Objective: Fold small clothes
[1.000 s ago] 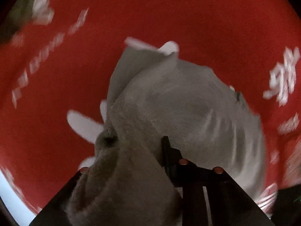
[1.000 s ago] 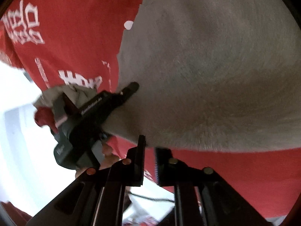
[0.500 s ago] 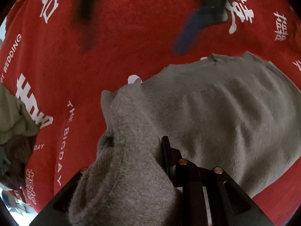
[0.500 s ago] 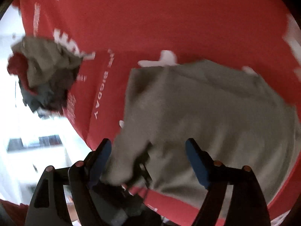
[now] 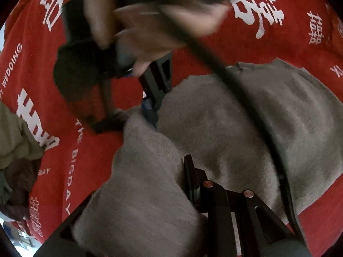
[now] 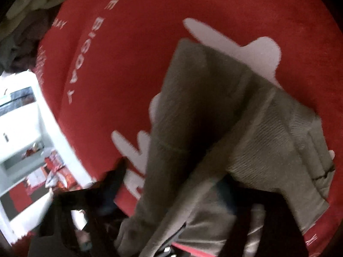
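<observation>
"Two tools on one garment: why?"

"The grey knitted woollen garment [image 5: 246,128] lies on the red cloth with white lettering [image 5: 90,128] covering the table. The left tool [image 5: 171,184] is clamped on a thick gathered fold at the garment's near edge, probably to lift that side over for a fold."

"And the right tool [image 5: 153,105]?"

"It reaches the garment's far-left corner, one blue-padded tip touching the knit. Its own view shows cloth draped across it, blurred; whether its jaws are apart or together, I cannot tell."

"Anything else?"

"A heap of olive and dark clothes [image 5: 15,150] sits left of the garment, well apart."
</observation>
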### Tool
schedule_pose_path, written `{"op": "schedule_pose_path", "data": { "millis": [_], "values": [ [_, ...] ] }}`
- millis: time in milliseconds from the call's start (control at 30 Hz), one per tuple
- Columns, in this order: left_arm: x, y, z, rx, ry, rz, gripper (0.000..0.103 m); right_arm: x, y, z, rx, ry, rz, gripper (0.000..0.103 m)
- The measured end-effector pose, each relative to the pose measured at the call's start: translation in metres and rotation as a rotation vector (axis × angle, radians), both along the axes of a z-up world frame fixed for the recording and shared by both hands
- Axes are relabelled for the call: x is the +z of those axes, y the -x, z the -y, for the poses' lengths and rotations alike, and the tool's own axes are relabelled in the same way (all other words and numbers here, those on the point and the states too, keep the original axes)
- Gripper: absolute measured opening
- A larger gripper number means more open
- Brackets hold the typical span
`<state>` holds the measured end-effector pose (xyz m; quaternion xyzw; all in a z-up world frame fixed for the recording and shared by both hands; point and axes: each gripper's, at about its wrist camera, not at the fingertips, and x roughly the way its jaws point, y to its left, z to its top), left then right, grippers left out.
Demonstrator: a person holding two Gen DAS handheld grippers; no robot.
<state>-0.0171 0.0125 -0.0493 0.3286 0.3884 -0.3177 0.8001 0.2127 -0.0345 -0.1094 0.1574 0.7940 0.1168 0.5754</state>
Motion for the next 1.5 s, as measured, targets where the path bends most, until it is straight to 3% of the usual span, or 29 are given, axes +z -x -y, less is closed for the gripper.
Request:
{"op": "schedule_pose_path", "data": {
  "millis": [33,100,300,500,600,733,933,1000,1067,1133,1167,1267,1300,1333,1500],
  "values": [
    [0.003,0.0,0.001,-0.001,0.005,-0.003,0.023,0.005,0.004,0.007,-0.011,-0.007,0.036,0.017],
    [0.013,0.004,0.004,-0.023,0.019,0.005,0.023,0.023,0.014,0.023,-0.054,-0.035,0.11,0.014],
    [0.057,0.033,0.033,-0.123,0.077,0.019,0.023,0.087,0.067,0.091,-0.217,-0.18,0.332,0.014],
    [0.091,0.088,0.087,-0.268,0.122,0.043,0.023,0.136,0.155,0.176,-0.396,-0.209,0.527,0.014],
    [0.091,0.122,0.12,-0.355,0.122,0.05,0.023,0.141,0.206,0.223,-0.498,-0.198,0.573,0.014],
    [0.06,0.167,0.163,-0.458,0.08,0.018,0.023,0.115,0.266,0.269,-0.617,-0.147,0.553,0.014],
    [-0.004,0.209,0.189,-0.529,-0.049,-0.052,0.023,0.015,0.327,0.305,-0.77,-0.105,0.394,0.015],
    [-0.009,0.213,0.185,-0.531,-0.055,-0.032,0.023,0.0,0.341,0.306,-0.828,-0.143,0.42,0.015],
    [-0.006,0.212,0.181,-0.537,-0.058,-0.025,0.027,-0.002,0.345,0.308,-0.857,-0.158,0.439,0.015],
    [0.0,0.211,0.176,-0.538,-0.056,-0.06,0.067,0.001,0.346,0.31,-0.856,-0.157,0.439,0.019],
    [0.007,0.208,0.173,-0.531,-0.042,-0.066,0.072,0.003,0.347,0.312,-0.861,-0.157,0.428,0.021],
    [0.035,0.201,0.152,-0.536,-0.001,-0.111,0.072,0.014,0.354,0.313,-0.89,-0.135,0.395,0.045],
    [0.038,0.194,0.147,-0.532,0.005,-0.129,0.072,0.022,0.357,0.306,-0.91,-0.118,0.398,0.064],
    [0.046,0.187,0.137,-0.52,0.014,-0.161,0.072,0.029,0.366,0.305,-0.934,-0.119,0.405,0.068],
    [0.063,0.147,0.094,-0.428,0.014,-0.272,0.072,0.05,0.427,0.279,-1.081,-0.145,0.4,0.068]
  ]
}}
